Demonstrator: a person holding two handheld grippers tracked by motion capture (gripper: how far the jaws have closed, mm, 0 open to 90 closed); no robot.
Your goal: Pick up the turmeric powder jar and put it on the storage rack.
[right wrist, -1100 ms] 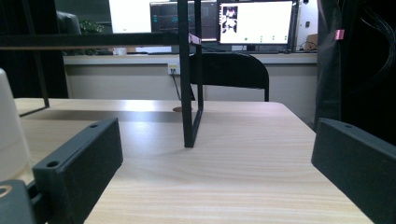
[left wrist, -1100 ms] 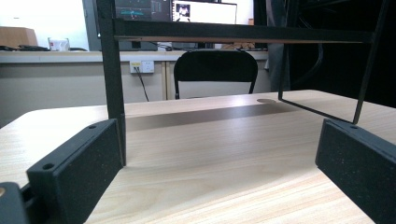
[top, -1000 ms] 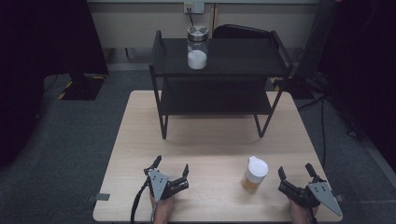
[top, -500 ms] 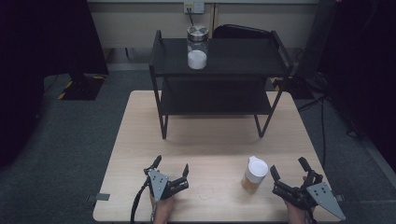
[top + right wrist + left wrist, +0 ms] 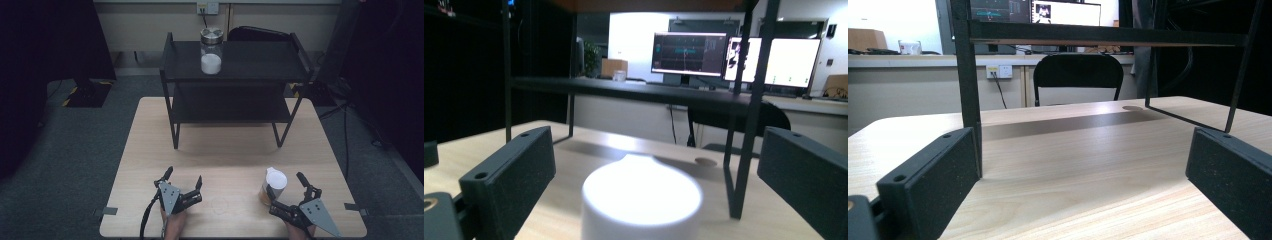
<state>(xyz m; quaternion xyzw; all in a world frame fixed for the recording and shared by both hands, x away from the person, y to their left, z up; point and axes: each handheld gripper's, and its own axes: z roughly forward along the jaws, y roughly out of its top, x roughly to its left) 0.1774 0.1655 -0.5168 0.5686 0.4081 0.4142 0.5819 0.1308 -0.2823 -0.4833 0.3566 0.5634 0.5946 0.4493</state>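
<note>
Jaws spread wide on my right gripper point(image 5: 286, 190), a white-lidded bottle point(image 5: 273, 186) just ahead between them, untouched; my left gripper point(image 5: 183, 180) rests equally wide and empty, the shelf point(image 5: 235, 80) beyond.

Table point(image 5: 150, 165): pale wood-grain top, smooth with a low sheen. Rack point(image 5: 240, 75), upper centre of the frame: thin black frame and shelves, matt; jar point(image 5: 211, 50) on it is clear and glass-like with a shiny metal-looking lid. Gripper pads point(image 5: 928, 185): black, matt, finely speckled; floor point(image 5: 75, 165): grey carpet-like weave.
</note>
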